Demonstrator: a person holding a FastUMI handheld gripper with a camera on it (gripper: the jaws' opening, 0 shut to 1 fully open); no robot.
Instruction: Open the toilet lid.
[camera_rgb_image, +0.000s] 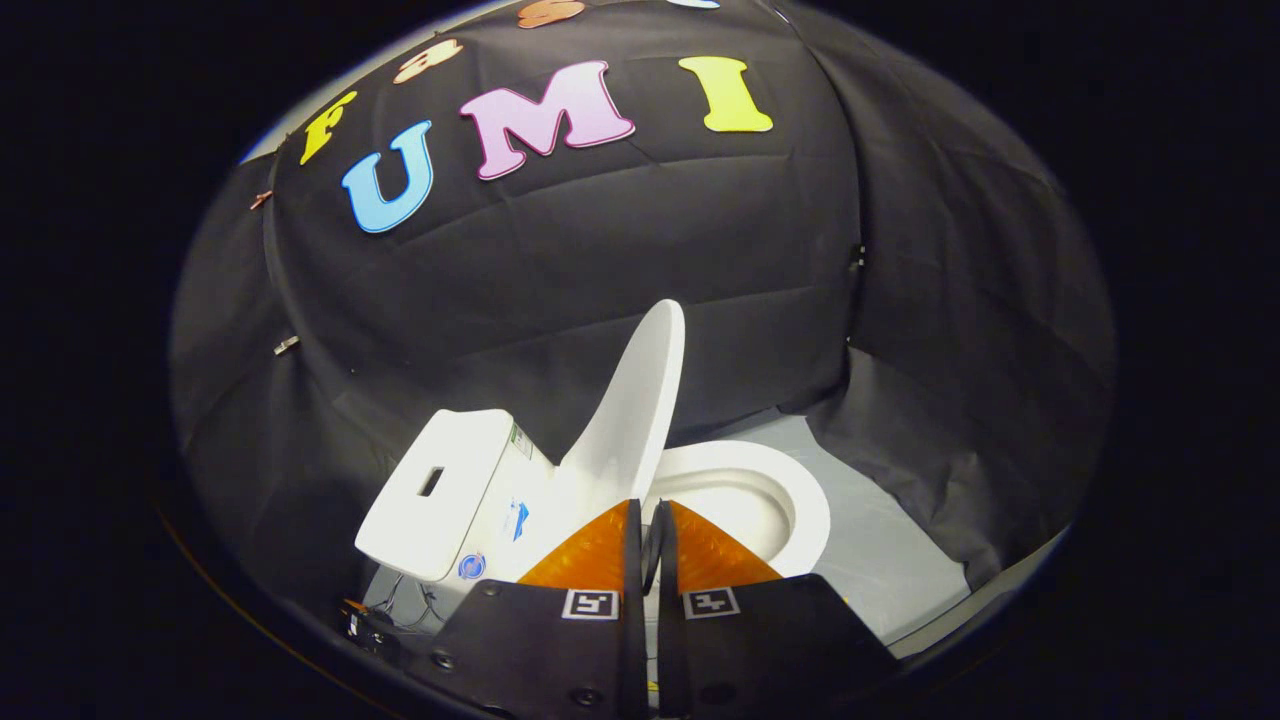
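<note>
- Where the gripper (650, 515) points, its two fingers stand pressed almost together with only a thin slit between them; whether they pinch the lid's edge or merely sit in front of it cannot be told.
- Smooth, glossy and white, the toilet lid (640, 400) is a long rounded oval, raised nearly upright and seen edge-on, rising just ahead of the fingertips.
- Left of the lid sits the boxy white tank (440, 490), with a small rectangular slot in its flat top.
- Right of the lid, the rounded seat ring and bowl (790, 490) lie open, partly hidden behind the fingers.
- Wrinkled black cloth (600, 270) hangs behind, and a pale grey floor (880, 540) shows beside the bowl.
- Dark tangled cables (385, 610) below the tank are hard to make out.
</note>
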